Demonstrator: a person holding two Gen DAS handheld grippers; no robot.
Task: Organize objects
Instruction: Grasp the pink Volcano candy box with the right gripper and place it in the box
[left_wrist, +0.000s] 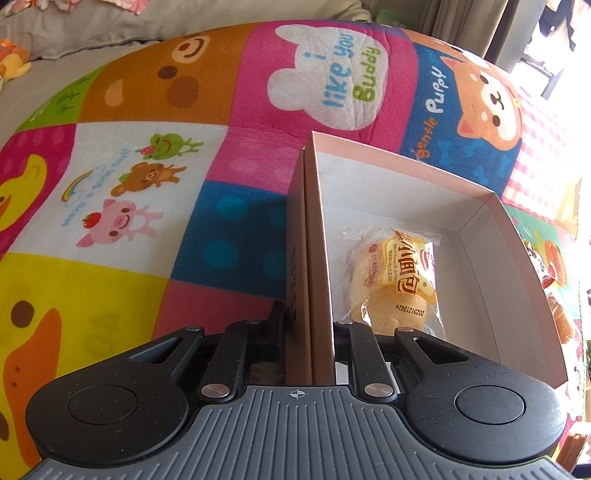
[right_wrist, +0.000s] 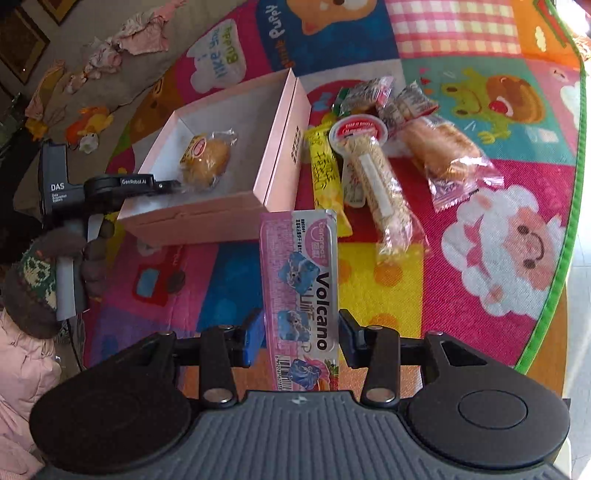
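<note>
The pink box is made of smooth card, with straight walls and a pale, plain inside. It sits on a soft, bumpy play mat full of bright squares and cartoon animals. Only one thing lies inside the box: a small round bun in a crinkly clear wrapper with a yellow label.

In the left wrist view, the left gripper sits low in the middle of the frame. Its black fingers are pinched tight on the near wall of the box, one finger outside and one inside.

In the right wrist view, the right gripper is clamped on a flat, shiny pink packet with the word "Volcano" on it. The packet stands up in the middle of the frame, in front of the box.

Only the right wrist view shows the pile of snacks on the mat, right of the box: a long yellow packet, a thin snack stick with a round red and white top, a long bread in clear plastic and some small wrapped sweets. At the left edge it also shows the left gripper from the side, held by a hand in a knitted glove.
</note>
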